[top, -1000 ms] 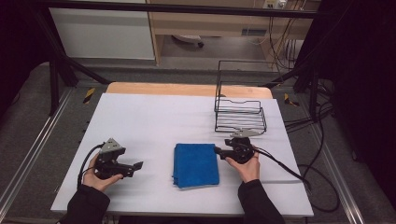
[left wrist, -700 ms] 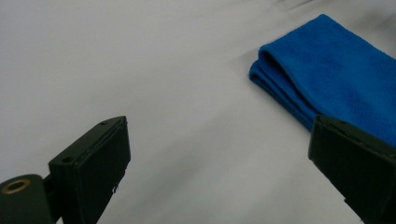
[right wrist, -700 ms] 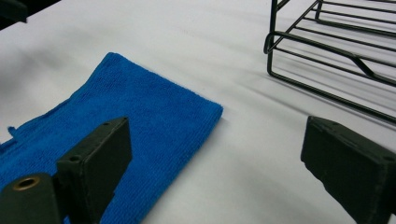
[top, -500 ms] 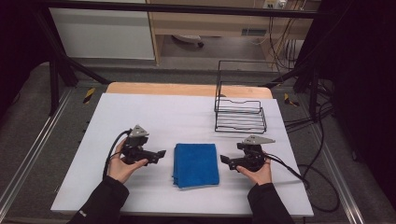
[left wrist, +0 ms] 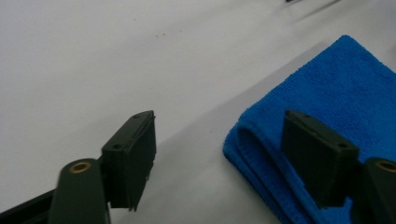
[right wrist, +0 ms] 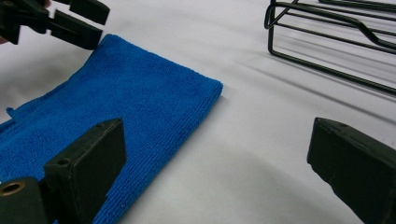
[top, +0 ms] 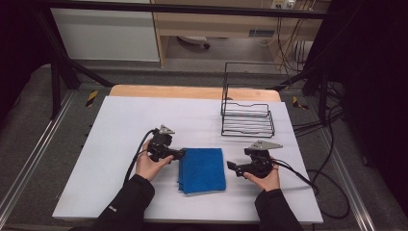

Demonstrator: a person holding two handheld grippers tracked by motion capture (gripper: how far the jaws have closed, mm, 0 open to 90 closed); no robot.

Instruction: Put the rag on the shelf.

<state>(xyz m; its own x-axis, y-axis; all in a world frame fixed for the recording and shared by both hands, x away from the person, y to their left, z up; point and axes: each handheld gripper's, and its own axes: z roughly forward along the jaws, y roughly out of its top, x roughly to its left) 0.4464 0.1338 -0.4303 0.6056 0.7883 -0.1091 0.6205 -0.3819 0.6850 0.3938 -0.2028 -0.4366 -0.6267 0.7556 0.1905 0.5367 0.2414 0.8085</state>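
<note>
closing in on folded blue cloth (top: 202,169) from both sides, fingers (left wrist: 130,156) spread wide on each gripper; next, pinching its left edge

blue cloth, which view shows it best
The high view: the whole folded blue cloth lies flat between both grippers. The left gripper view shows its folded corner; the right gripper view shows one end and its edge.
</note>
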